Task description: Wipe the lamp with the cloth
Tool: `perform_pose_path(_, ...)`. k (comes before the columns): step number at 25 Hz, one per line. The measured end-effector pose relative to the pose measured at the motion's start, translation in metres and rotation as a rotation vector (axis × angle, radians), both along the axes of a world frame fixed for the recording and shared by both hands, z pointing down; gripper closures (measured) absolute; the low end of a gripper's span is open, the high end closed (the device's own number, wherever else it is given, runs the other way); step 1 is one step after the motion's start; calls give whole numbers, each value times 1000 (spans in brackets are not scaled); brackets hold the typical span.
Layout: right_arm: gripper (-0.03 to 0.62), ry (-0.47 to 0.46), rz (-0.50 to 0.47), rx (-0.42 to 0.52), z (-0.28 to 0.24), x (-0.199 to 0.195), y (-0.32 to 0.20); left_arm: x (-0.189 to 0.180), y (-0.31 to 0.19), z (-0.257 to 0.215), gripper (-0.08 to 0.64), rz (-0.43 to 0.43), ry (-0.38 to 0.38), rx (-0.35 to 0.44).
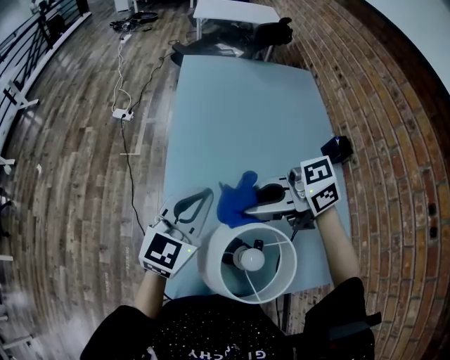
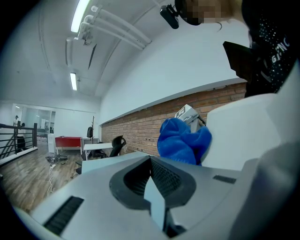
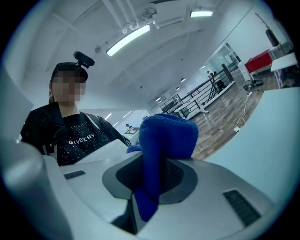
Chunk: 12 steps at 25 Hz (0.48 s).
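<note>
A white lamp shade (image 1: pixel 246 261) with its bulb (image 1: pixel 251 259) showing inside stands at the near edge of the light blue table (image 1: pixel 239 112). Just beyond the shade, my right gripper (image 1: pixel 247 208) is shut on a blue cloth (image 1: pixel 237 199), which bunches out to the left of the jaws. In the right gripper view the cloth (image 3: pixel 161 140) rises between the jaws of the right gripper (image 3: pixel 150 187). My left gripper (image 1: pixel 209 192) lies left of the shade, shut and holding nothing. In the left gripper view, cloth (image 2: pixel 183 140) and shade (image 2: pixel 243 131) sit ahead of the left gripper (image 2: pixel 154 187).
A small black object (image 1: pixel 339 148) sits at the table's right edge. A black chair (image 1: pixel 271 31) and a white desk (image 1: pixel 232 10) stand past the far end. Cables and a power strip (image 1: pixel 123 112) lie on the wooden floor at left. Brick runs along the right.
</note>
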State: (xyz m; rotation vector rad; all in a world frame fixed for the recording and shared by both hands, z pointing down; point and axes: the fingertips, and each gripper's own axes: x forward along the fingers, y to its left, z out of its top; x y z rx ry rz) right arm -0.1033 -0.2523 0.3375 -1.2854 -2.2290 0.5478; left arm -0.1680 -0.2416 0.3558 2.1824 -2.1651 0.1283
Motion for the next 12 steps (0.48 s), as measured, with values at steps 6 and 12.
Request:
perform_pose_path(6,518,89,-11,38,62,-19,-4,-5,2,28,551,-6,11,-39)
perform_pose_path(12,518,136,58,82,100,-26,-13,-1,4,40,551,31,15,-61)
